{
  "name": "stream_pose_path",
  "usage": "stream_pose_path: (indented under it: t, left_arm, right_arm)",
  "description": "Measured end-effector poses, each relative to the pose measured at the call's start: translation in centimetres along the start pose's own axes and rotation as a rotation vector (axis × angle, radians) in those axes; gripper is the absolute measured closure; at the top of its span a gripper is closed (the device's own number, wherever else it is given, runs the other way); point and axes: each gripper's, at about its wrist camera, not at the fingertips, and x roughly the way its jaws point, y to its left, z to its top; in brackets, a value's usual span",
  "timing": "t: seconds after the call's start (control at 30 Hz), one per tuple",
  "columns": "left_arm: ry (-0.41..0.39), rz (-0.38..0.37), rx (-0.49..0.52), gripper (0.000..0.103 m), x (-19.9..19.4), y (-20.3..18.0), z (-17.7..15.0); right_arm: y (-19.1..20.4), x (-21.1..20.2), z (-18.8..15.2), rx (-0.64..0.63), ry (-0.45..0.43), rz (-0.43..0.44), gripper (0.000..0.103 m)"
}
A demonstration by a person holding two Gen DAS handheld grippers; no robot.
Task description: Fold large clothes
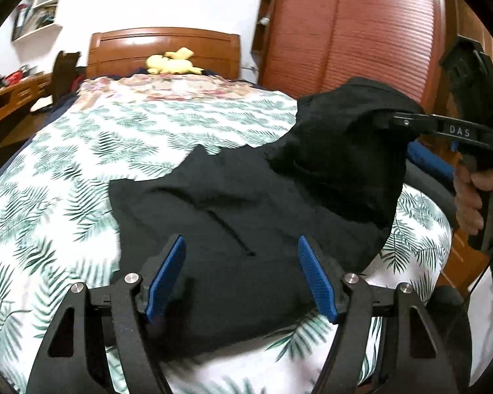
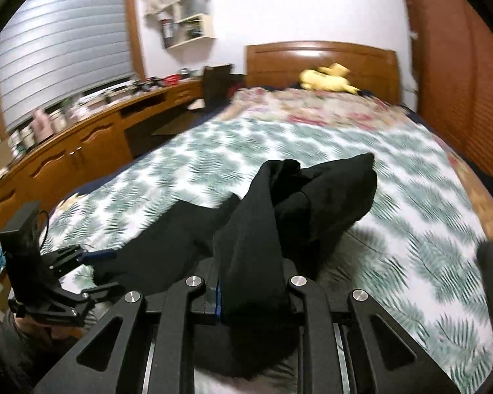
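Slippage risk: right gripper, clamped on a thick bunch of black garment, may drop it because left gripper, jaws wide and empty above the cloth, anchors nothing.

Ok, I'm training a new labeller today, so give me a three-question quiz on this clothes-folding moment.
1. True or false: the left tongs grip the black garment.
2. Which tongs lift a bunch of the garment off the bedspread?
A. left
B. right
C. both
3. Fill in: the yellow plush toy lies in front of the wooden ____.

Key: 1 false, they stand open above it; 2 B, the right tongs; 3 headboard.
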Motion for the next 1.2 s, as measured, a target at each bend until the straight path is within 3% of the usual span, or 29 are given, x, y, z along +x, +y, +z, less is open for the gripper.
stream_pose_path:
  t: [0.33, 0.5, 0.7, 0.8, 0.97, 1.2]
  left_arm:
    - [-0.049, 0.112, -0.06, 0.031, -4.2, 4.6, -1.2]
    - [-0.056, 0.136, -0.101, 0.031, -4.7, 6.3, -1.6]
    - [-0.077, 0.143, -0.107, 0.031, -5.6, 7.0, -1.8]
    - [-0.083, 0.146, -0.113, 0.031, -5.8, 7.5, -1.7]
    - [-0.082, 0.145, -0.122, 0.031, -5.8, 8.1, -1.4]
    - [-0.081, 0.137, -0.112, 0.031, -5.4, 7.4, -1.2]
  right_arm:
    - [8.7, 7.8, 3.1, -0.128, 0.01, 0.155, 0.084]
    - [10.5, 14.7, 1.7, -0.168, 0.118, 0.184, 0.084]
    - [11.6, 18.7, 1.0, -0.171, 0.211, 0.185, 0.08]
    - [12.4, 18.7, 1.8, -0.176, 0.229, 0.161, 0.077]
    - [12.9, 15.2, 4.1, -0.157, 0.168, 0.169, 0.053]
    - [11.1, 11.1, 6.0, -0.171, 0.043, 0.154, 0.049]
